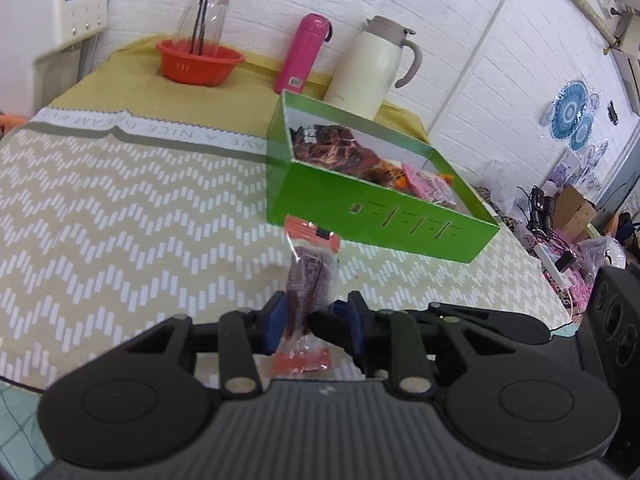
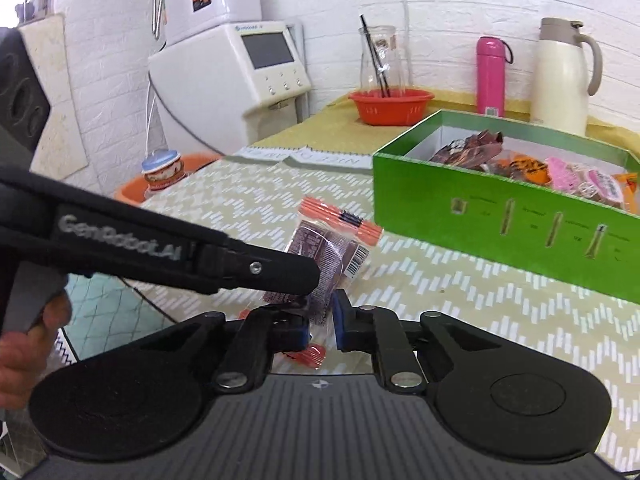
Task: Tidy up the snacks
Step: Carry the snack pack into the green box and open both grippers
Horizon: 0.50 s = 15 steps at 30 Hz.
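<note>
A clear snack packet (image 1: 310, 280) with orange ends and a dark brown bar inside is held above the table, in front of the green box (image 1: 380, 216). Both grippers pinch it at once. My left gripper (image 1: 314, 314) is shut on its lower half. My right gripper (image 2: 320, 316) is shut on the same packet (image 2: 328, 248), with the left gripper's black finger (image 2: 256, 268) reaching in from the left. The green box (image 2: 500, 224) holds several wrapped snacks, brown, orange and pink.
A red bowl (image 1: 198, 62) with a glass bottle, a pink flask (image 1: 302, 54) and a cream thermos jug (image 1: 370, 68) stand at the table's back. A white appliance (image 2: 248, 68) stands left of the table. Clutter lies past the right edge (image 1: 560, 240).
</note>
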### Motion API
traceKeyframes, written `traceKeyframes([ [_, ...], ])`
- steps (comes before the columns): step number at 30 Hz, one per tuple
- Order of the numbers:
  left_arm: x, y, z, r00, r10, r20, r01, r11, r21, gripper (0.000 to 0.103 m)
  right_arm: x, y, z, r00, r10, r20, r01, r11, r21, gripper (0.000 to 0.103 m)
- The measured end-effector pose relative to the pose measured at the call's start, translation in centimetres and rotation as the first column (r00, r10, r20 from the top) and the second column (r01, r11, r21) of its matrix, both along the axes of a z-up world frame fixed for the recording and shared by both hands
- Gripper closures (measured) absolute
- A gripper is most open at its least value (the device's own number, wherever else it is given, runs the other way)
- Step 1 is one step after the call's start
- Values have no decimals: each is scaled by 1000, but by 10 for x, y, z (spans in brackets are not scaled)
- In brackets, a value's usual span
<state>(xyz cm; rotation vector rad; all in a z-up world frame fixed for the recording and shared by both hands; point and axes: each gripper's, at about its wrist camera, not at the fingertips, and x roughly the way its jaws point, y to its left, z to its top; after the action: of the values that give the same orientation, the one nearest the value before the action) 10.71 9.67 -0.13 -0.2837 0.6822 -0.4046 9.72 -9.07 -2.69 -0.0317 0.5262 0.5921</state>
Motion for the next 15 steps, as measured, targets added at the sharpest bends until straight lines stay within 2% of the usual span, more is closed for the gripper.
traceKeyframes([
  [9,13,-30,40,994,-49,97,56,996,-75,83,7,-38,32,993,-94,76,87,992,88,81],
  [15,44,-59,67,983,-97,156,115,987,-113,83,26,-66,55,976,-175,131,160,980,118,81],
])
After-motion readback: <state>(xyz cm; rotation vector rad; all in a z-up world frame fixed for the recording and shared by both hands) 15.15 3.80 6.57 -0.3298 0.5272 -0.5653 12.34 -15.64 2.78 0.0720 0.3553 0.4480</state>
